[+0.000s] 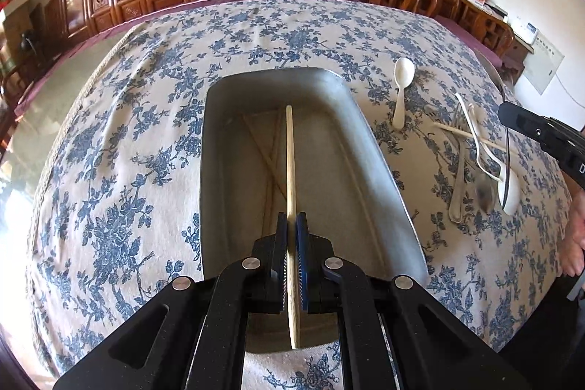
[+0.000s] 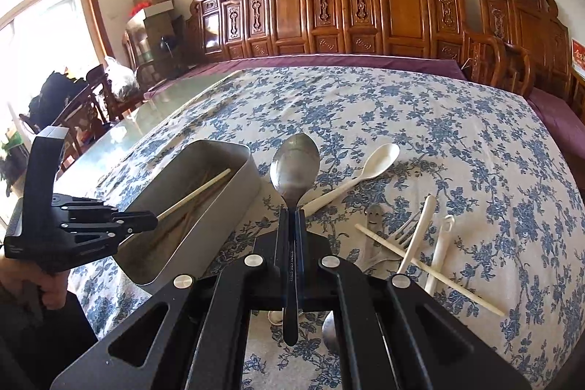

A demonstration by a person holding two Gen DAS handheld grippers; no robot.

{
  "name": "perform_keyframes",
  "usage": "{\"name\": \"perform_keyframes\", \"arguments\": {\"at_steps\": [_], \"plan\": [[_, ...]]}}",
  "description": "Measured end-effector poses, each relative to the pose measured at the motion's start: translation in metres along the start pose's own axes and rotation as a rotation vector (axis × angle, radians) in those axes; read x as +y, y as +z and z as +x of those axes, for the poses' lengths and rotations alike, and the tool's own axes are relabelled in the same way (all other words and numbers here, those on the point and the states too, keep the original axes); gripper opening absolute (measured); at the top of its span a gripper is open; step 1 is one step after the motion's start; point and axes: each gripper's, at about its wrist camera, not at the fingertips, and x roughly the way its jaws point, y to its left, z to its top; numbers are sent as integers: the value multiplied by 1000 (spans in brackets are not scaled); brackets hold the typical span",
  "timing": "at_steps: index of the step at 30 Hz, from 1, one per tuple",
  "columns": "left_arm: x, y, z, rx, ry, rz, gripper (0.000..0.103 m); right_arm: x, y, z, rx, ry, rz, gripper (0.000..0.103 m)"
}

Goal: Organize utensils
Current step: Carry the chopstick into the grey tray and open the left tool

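Claws (image 1: 291,225) over floral tablecloth (image 1: 120,170)

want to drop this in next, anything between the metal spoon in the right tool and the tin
Nothing visible. The metal spoon is held beside the tin, whose open top holds only chopsticks; the left tool holds one chopstick over it.

Right gripper (image 1: 541,137) cut off by frame edge, fingers unseen.

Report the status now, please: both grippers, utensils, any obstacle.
Left gripper shut on chopstick above metal box. Right gripper shut on metal spoon. Nothing blocks.
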Motion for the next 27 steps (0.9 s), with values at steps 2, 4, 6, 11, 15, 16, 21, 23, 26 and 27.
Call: {"name": "perform_keyframes", "arguments": {"at_steps": [2,4,6,11,15,16,21,23,26,27], "plan": [[1,0,5,8,3,-4,4,1,0,2,4,2,-2,4],[3,-1,8,16,3,-11,4,3,0,2,6,5,-6,4],[4,0,10,22,1,-15,4,4,0,3,8,7,-10,4],[3,1,12,31,11,-18,4,6,0,4,9,9,-12,4],[4,3,8,18,6,-26,5,12,-1,5,16,11,-18,4],[5,4,6,13,3,-29,6,13,-1,6,19,13,-20,4],[9,8,-4,-19,0,-36,8,32,4,9,24,27,-44,4],[12,10,-11,-39,4,-38,8,40,7,10,21,38,-52,4],[18,12,-19,-63,6,-48,8,53,15,11,16,62,-58,4],[20,13,-22,-70,10,-51,8,56,17,11,14,68,-57,4]]}}
